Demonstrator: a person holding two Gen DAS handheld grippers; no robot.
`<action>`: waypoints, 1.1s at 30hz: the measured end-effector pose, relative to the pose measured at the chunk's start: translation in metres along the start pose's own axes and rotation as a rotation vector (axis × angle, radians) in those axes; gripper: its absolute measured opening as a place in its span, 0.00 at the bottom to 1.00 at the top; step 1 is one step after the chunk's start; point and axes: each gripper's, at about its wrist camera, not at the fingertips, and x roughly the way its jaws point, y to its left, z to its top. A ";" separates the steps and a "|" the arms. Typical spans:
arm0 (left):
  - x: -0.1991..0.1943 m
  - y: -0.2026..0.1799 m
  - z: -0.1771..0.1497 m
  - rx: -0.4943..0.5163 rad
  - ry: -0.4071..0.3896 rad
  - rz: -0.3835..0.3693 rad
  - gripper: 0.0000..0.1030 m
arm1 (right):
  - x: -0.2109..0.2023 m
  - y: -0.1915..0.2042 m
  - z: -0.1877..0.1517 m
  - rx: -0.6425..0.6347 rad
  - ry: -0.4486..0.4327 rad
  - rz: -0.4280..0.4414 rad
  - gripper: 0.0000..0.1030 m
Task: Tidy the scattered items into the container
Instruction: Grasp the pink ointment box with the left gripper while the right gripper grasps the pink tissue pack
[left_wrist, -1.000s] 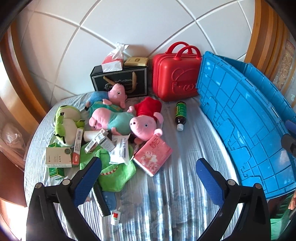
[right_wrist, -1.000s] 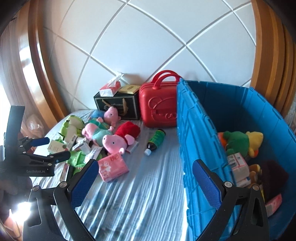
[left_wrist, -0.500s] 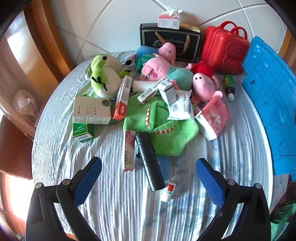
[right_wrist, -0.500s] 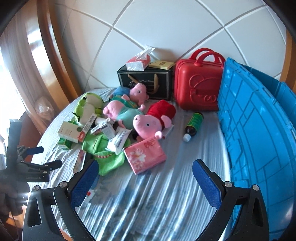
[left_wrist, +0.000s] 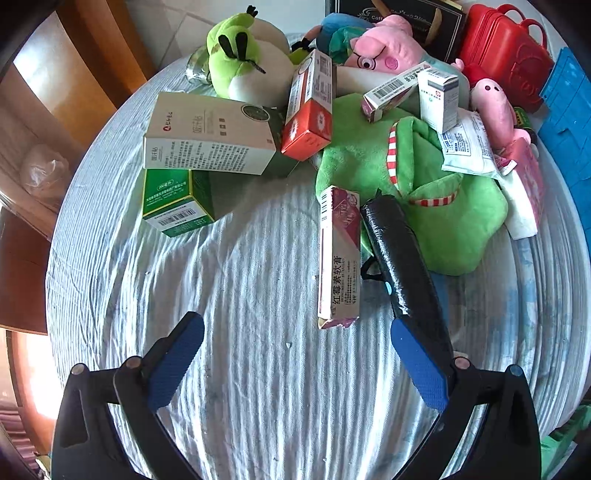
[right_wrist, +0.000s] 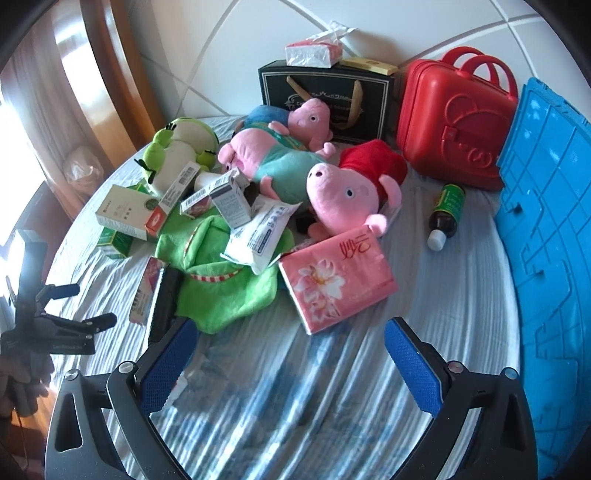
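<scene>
Scattered items lie on a round table with a striped cloth (left_wrist: 258, 387). My left gripper (left_wrist: 295, 365) is open just short of a long pink-and-white ointment box (left_wrist: 339, 258) and a black roll (left_wrist: 402, 266). Behind them lie a green plush cloth (left_wrist: 436, 206), a white box (left_wrist: 210, 136), a green box (left_wrist: 177, 203) and a red-ended box (left_wrist: 310, 110). My right gripper (right_wrist: 288, 358) is open, close to a pink tissue pack (right_wrist: 336, 280). Pink pig plushes (right_wrist: 343, 188) and a dark bottle (right_wrist: 447, 214) sit beyond. The blue crate (right_wrist: 546, 236) stands at the right.
A red case (right_wrist: 458, 118) and a black gift bag (right_wrist: 325, 99) with a tissue pack on top stand against the tiled wall. A green frog plush (left_wrist: 240, 51) lies at the far left of the pile. Wooden frames border the left side.
Both grippers have dropped and moved closer to the pile. The left one has swung left and down over the ointment box and black roll; the right one has turned away from the crate toward the tissue pack.
</scene>
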 end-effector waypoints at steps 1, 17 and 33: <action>0.006 0.000 0.002 0.006 0.000 -0.005 1.00 | 0.008 0.000 -0.001 0.000 0.011 -0.004 1.00; 0.057 -0.024 0.017 0.111 -0.025 -0.083 0.28 | 0.102 -0.030 0.014 0.019 0.086 -0.101 1.00; 0.034 -0.017 0.006 0.045 -0.056 -0.173 0.28 | 0.121 -0.047 0.029 0.100 0.122 -0.061 1.00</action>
